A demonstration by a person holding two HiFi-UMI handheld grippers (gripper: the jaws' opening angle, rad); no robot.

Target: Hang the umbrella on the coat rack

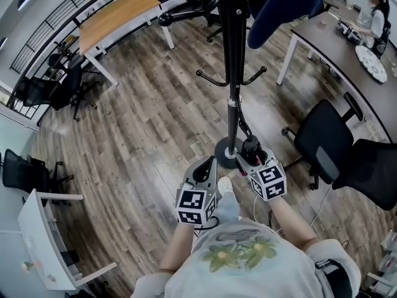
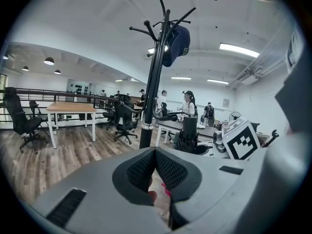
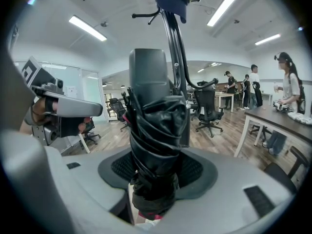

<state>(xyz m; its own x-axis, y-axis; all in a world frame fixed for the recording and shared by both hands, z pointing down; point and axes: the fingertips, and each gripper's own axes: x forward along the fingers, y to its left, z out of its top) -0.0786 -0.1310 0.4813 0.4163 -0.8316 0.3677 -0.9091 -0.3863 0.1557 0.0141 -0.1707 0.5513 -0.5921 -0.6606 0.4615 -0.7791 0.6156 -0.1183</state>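
Between my right jaws: my right hand-held gripper (image 3: 156, 175) was closed partway, its pads pressing the wrapped cloth of the folded black umbrella (image 3: 155, 126).
Long axis: the umbrella stood upright out of the jaws, grey end uppermost, roughly parallel to the pole.
Way to the target: the coat rack (image 1: 231, 54) rose straight ahead of the umbrella and just beyond it, with its round base (image 1: 227, 151) near my gripper tips in the head view.
Hooks: the lower hooks (image 1: 211, 78) curled out either side of the pole. I judged them ahead of and above the umbrella. The top prongs carried a dark cap (image 2: 176, 42).
Nearer hand: the right one. My left hand-held gripper (image 2: 155, 152) sat beside it, slightly further back, jaws together on nothing.
What the move called for: I judged a lift up and forward to a hook. I could not make out a strap or loop to catch on it.
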